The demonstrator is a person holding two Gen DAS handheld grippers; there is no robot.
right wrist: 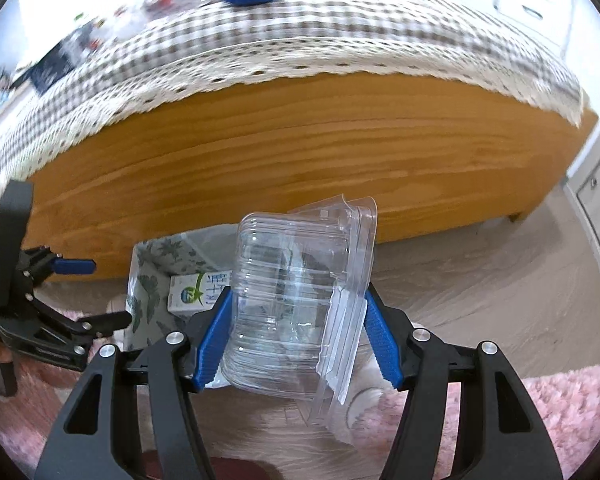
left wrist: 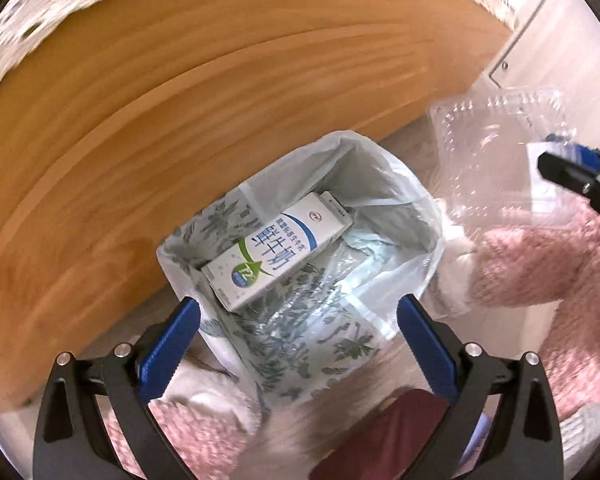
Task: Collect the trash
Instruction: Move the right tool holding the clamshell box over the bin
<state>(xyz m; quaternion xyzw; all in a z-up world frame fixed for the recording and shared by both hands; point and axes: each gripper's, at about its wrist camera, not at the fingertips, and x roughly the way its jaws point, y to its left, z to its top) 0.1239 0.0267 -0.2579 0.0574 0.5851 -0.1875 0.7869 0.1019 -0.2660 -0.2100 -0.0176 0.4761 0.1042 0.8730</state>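
Looking down my left gripper [left wrist: 298, 320], jaws spread wide with nothing between them, right above the trash bag [left wrist: 384, 204]. The bag is white with a leafy print, mouth open. A milk carton [left wrist: 276, 252] lies on its side inside, blue and green label up. Behind the bag stands a wooden panel [left wrist: 160, 120], with a lace-edged cloth [left wrist: 28, 12] hanging over its top. Off to the right, my right gripper [left wrist: 580, 176] pokes in, holding a clear plastic clamshell [left wrist: 492, 140] near the bag's rim. Pink fluffy rug [left wrist: 540, 264] underneath.
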